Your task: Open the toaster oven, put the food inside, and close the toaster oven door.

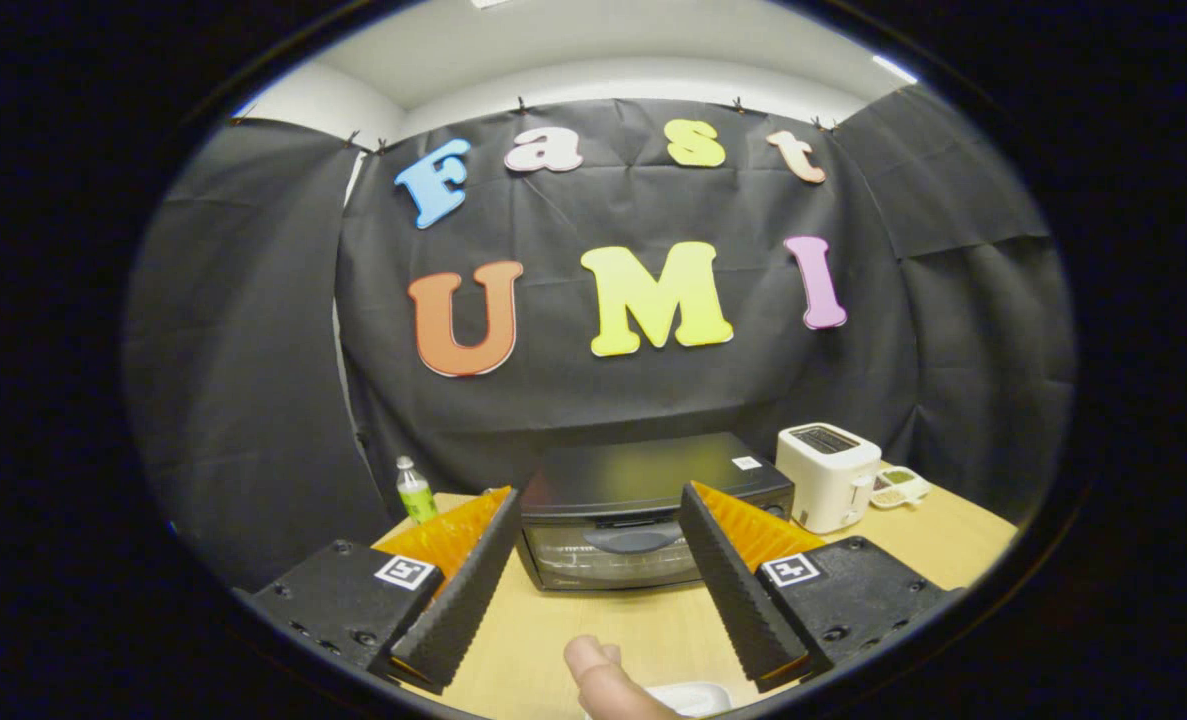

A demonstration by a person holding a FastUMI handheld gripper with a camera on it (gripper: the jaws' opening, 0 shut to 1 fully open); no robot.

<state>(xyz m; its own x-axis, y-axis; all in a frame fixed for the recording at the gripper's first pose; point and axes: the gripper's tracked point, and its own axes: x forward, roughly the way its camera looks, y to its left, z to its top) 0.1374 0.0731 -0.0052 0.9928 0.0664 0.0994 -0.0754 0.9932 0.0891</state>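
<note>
A: Toaster oven lies straight ahead of the fingers, beyond their tips, seen through the gap between them. Door shut, glass front facing us.

B: Handle?

A: Dark handle on the upper part of the door, long axis crosswise to the approach, that is, running from one finger toward the other. Judgement: the door probably hinges at its lower edge, so the coming move is forward, then a hook or pinch on that bar and a pull down and back.

B: State of the gripper?

A: Fingers spread wide, nothing between them but bare bench. No contact with anything.

B: Food?

A: Not certain. A person's hand sits near the fingers, on the bench between them and closer to us than the oven. A pale rounded thing, perhaps a dish, lies just beside it, largely cut off. Cannot tell what it holds.

B: Obstructions?

A: None on the straight line to the door. White slot toaster stands just beside the oven, outboard of the right finger; a small pale object lies beyond it. Green bottle stands outboard of the left finger, well apart from the oven. Judgement: the hand is the one thing to keep clear of if the door swings down.

B: Progress?

A: Opening not yet begun.
</note>
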